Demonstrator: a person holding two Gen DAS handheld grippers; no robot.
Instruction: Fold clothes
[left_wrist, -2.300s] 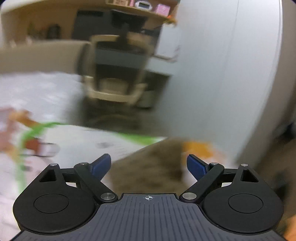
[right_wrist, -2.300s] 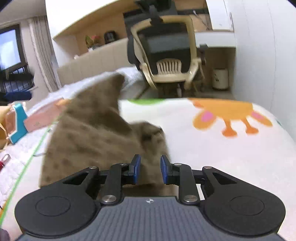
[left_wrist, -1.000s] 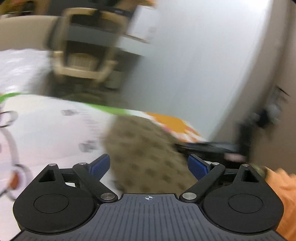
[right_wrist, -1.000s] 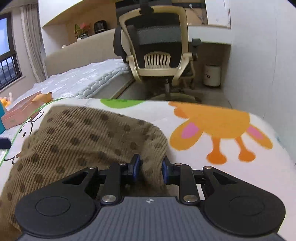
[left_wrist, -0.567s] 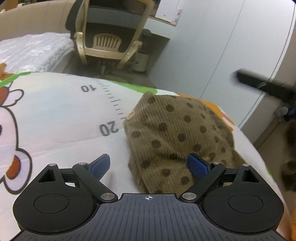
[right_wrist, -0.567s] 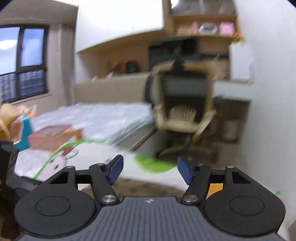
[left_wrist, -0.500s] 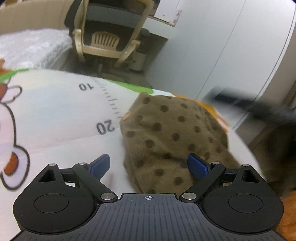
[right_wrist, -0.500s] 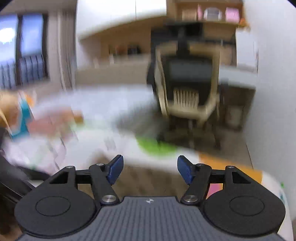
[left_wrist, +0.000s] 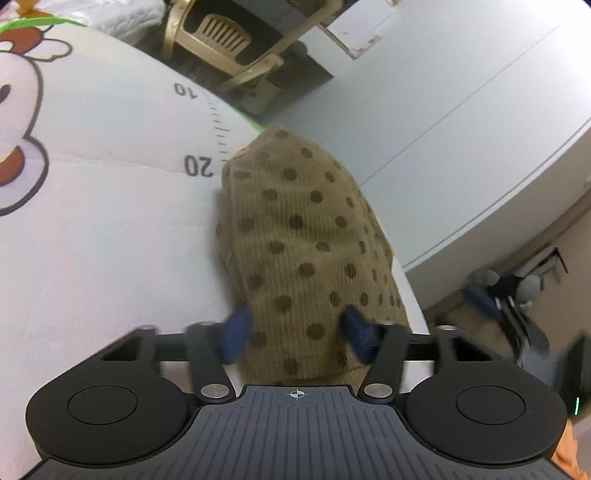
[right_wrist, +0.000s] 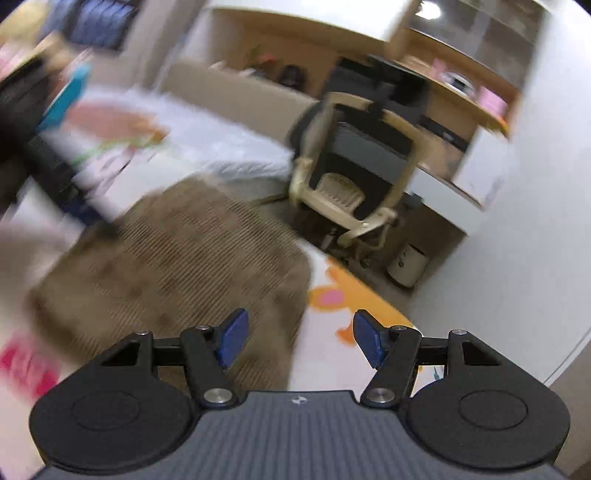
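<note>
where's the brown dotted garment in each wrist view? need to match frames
Left wrist: brown dotted garment centre, reaching down between the open blue fingers.
Right wrist: garment centre-left, blurred, ahead of the left finger.
Shared landmark: beige office chair beyond the mat.

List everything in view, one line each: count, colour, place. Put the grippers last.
garment: one, brown with dark dots, folded on the mat near its right edge
mat: one, white with cartoon prints and a numbered scale, under the garment
chair: one, beige frame with dark back, on the floor beyond the mat
bin: one, pale, on the floor right of the chair
bed: one, white, left of the chair
wall: white, right side
left gripper: one, black with blue pads, open astride the garment's near end
right gripper: one, black with blue pads, open, holding nothing
</note>
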